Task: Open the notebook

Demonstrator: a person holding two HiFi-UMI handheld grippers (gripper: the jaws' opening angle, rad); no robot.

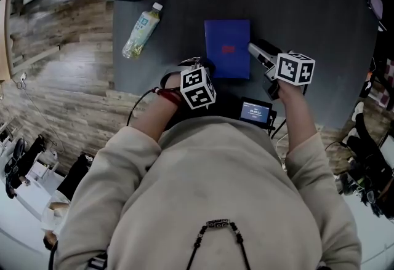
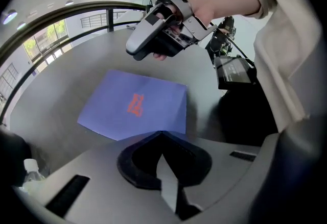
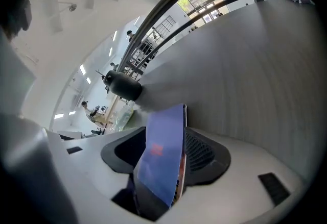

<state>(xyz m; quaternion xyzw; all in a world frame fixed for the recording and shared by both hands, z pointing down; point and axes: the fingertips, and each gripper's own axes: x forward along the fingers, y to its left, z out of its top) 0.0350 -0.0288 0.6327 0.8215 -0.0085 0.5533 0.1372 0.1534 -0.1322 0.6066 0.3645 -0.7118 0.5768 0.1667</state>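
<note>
We're at the grasp: right gripper (image 1: 257, 52) gapes around the closed notebook's (image 1: 228, 47) edge, left gripper (image 2: 161, 136) clenched empty; next, pinch only the cover.

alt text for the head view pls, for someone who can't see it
From above, a person holds two hand-held grippers at a closed blue notebook on a dark table: the left hand-held gripper at its near left corner, the right hand-held gripper at its right edge. A plastic bottle lies further left.
</note>
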